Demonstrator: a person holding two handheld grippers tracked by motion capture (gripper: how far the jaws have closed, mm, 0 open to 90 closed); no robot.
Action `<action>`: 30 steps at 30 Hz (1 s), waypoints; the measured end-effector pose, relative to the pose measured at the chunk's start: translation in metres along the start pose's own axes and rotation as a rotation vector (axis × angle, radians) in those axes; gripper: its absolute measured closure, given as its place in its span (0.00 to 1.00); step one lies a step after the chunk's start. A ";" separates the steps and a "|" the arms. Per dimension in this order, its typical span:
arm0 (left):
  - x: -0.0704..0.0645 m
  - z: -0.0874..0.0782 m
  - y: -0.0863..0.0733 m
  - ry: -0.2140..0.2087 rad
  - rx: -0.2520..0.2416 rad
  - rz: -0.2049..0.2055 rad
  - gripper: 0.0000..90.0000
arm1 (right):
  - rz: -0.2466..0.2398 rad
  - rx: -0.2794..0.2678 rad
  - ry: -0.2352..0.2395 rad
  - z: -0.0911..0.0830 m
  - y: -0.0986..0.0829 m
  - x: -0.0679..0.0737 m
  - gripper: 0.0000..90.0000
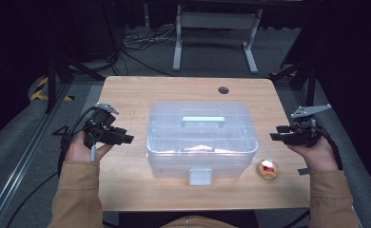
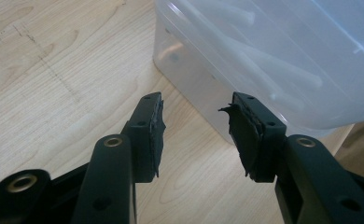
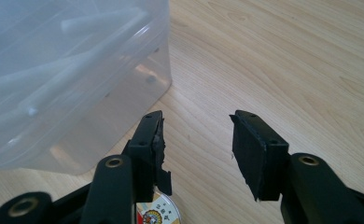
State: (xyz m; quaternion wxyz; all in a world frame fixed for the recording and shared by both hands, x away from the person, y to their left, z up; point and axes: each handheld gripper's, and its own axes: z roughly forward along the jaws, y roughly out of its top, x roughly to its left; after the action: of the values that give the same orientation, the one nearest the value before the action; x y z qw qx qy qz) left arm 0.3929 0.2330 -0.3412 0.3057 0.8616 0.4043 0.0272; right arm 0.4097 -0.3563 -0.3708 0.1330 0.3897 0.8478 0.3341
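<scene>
- One clear plastic box (image 1: 201, 140) at the middle of the wooden bench (image 1: 126, 95), lid on, white handle (image 1: 203, 120) flat on top, single latch (image 1: 200, 176) at the near side facing the person.
- Inside, seen dimly through the cloudy walls: pale dividers and something light near the front; contents too blurred to name.
- One small round tin (image 1: 268, 169) with a red and white label, flat on the bench just beside the box's near right corner, apart from it.
- Two tongs, one in each hand: left tongs (image 1: 126, 139) near the left side of the box, not touching it; right tongs (image 1: 274, 136) near the right side, likewise apart.
- Left tongs (image 2: 196, 133) spread, nothing between the pads, pointed at a lower corner of the box (image 2: 283, 60).
- Right tongs (image 3: 196, 149) spread as well, holding nothing, above bare wood with the box (image 3: 68, 79) to one side and the tin (image 3: 157, 215) peeking out below one jaw.
- Bare strips of bench on the left, on the right and behind the box; narrow strip before the near edge.
- One round hole (image 1: 223, 90) near the far edge of the bench.
</scene>
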 end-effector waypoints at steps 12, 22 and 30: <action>-0.015 0.002 0.016 -0.018 0.010 0.046 0.60 | -0.002 0.035 0.003 0.005 -0.001 -0.004 0.64; -0.035 -0.012 0.028 -0.093 -0.010 0.122 0.60 | -0.019 0.056 0.004 0.010 -0.001 0.000 0.63; -0.050 -0.014 0.045 -0.096 0.003 0.184 0.59 | -0.021 0.053 0.005 0.009 -0.001 0.004 0.63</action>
State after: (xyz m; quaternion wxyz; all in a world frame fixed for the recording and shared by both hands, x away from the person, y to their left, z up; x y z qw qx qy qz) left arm 0.3855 0.1824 -0.2951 0.3194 0.8960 0.3083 0.0135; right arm 0.4104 -0.3500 -0.3781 0.1238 0.3831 0.8609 0.3112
